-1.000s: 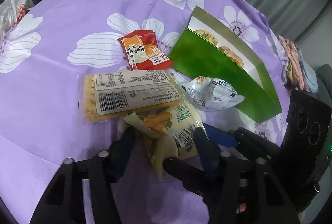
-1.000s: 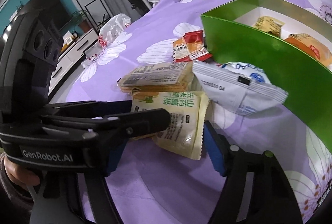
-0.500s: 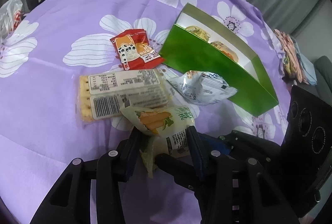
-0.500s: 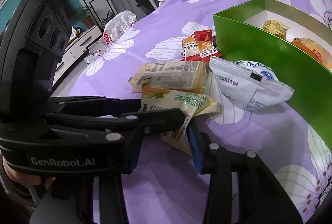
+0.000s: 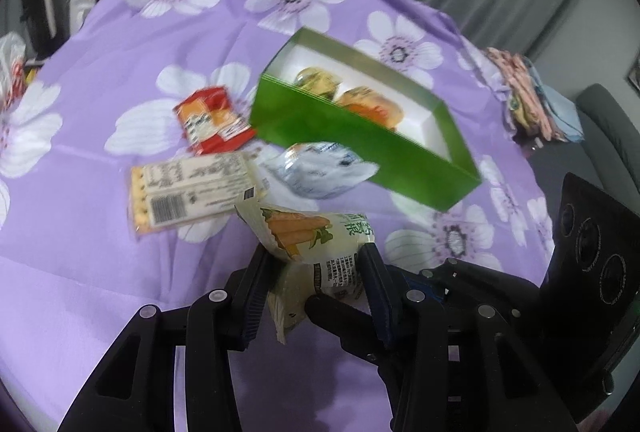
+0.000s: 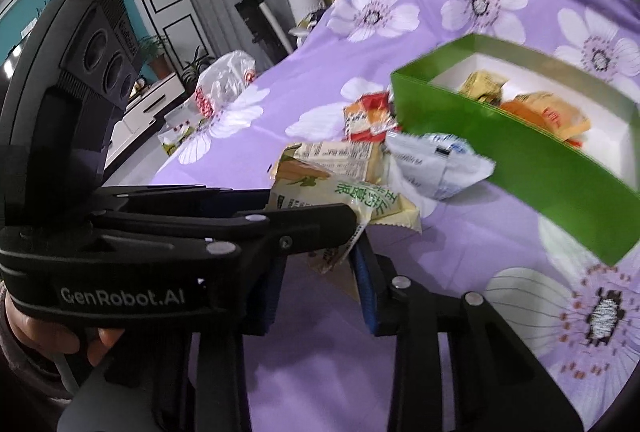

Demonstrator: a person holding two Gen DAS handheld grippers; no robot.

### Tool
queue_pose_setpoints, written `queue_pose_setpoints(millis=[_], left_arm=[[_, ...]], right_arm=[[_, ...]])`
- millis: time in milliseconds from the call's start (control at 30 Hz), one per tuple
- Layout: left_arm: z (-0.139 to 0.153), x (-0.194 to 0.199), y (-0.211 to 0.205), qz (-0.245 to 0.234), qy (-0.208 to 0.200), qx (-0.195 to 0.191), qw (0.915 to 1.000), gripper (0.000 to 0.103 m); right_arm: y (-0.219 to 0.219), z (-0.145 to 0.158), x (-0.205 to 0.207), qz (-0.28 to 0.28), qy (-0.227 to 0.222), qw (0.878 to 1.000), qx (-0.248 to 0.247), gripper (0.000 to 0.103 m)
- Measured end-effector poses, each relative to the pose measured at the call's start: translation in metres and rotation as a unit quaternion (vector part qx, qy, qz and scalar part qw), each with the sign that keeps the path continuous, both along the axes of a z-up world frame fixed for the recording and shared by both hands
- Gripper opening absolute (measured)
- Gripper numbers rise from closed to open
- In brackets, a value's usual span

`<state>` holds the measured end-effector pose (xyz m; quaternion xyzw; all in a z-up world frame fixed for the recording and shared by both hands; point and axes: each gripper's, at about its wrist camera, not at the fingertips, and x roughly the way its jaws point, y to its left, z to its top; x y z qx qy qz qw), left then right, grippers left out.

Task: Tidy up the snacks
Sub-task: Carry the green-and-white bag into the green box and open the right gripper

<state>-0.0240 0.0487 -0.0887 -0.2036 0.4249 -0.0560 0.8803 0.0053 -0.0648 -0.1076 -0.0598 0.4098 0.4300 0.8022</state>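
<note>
My left gripper (image 5: 316,268) is shut on a yellow corn snack packet (image 5: 316,236), lifted off the purple flowered cloth. My right gripper (image 6: 320,256) is also shut on the same packet (image 6: 360,200), crossing under the left gripper's fingers (image 6: 240,220). A green box (image 5: 360,136) with white inside holds two or three wrapped snacks and stands beyond; it also shows in the right wrist view (image 6: 520,160). A cracker pack (image 5: 192,192), a red snack packet (image 5: 212,120) and a white-blue packet (image 5: 320,172) lie on the cloth near the box.
The purple flowered cloth (image 5: 120,312) covers the table. A plastic bag (image 6: 224,84) lies at the far left edge. Folded cloths (image 5: 532,100) sit at the far right edge. A cabinet and vacuum stand beyond the table.
Both grippers closed on the yellow corn packet and lifted it up off the cloth, pulling back from the other snacks.
</note>
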Motion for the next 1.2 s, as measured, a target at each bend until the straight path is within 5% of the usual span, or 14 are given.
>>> queue_pose_setpoints(millis=[500,1200], left_arm=[[0.036,0.025,-0.041,-0.06,-0.046,0.018,0.9969,0.045],[0.057,0.081,-0.065,-0.103,-0.057,0.009,0.993,0.045]], right_arm=[[-0.043,0.034,0.012,-0.057,-0.045,0.997,0.018,0.034],[-0.069,0.052,0.054,-0.102,-0.072,0.992,0.034,0.034]])
